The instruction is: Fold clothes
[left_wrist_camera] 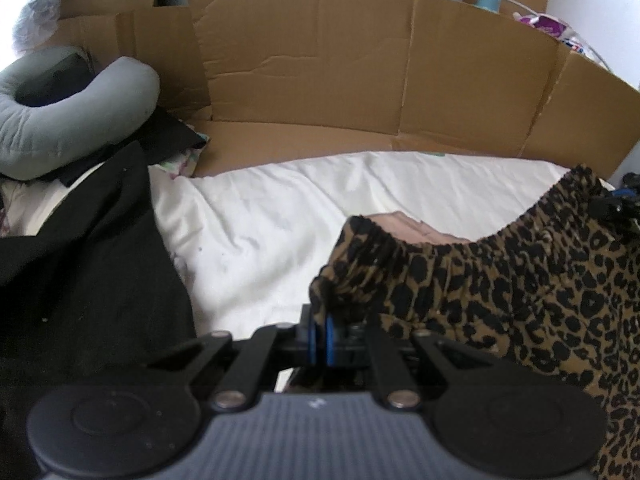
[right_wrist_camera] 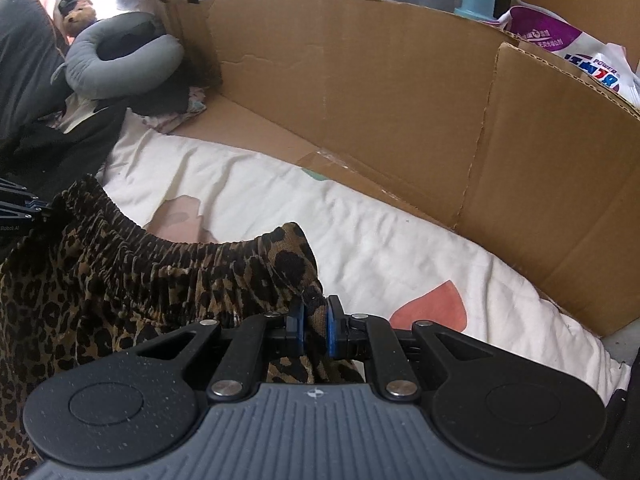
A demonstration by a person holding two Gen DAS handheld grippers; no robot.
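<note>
The leopard-print garment (left_wrist_camera: 500,292) hangs between the two grippers above the white sheet (left_wrist_camera: 272,216), held by its elastic waistband (right_wrist_camera: 168,256); the left gripper (left_wrist_camera: 320,334) is clamped on one waistband corner, the right gripper (right_wrist_camera: 314,326) on the other, with fabric visibly pinched between the blue pads (right_wrist_camera: 331,330) of each.

Risks from this state:
- Slip at the left corner: only a thin fold sits between those pads; a sharp pull can strip it out and drop that side.
- Uneven tension: the waistband sags in the middle; if the grippers close together, the band bunches and the fold line goes crooked.
- Snagging: the black clothing (left_wrist_camera: 88,264) lies just beside the left gripper; the hanging fabric can drag across it.
- Obstruction: the cardboard wall (right_wrist_camera: 360,92) borders the sheet's far side; a forward swing can brush it.
</note>
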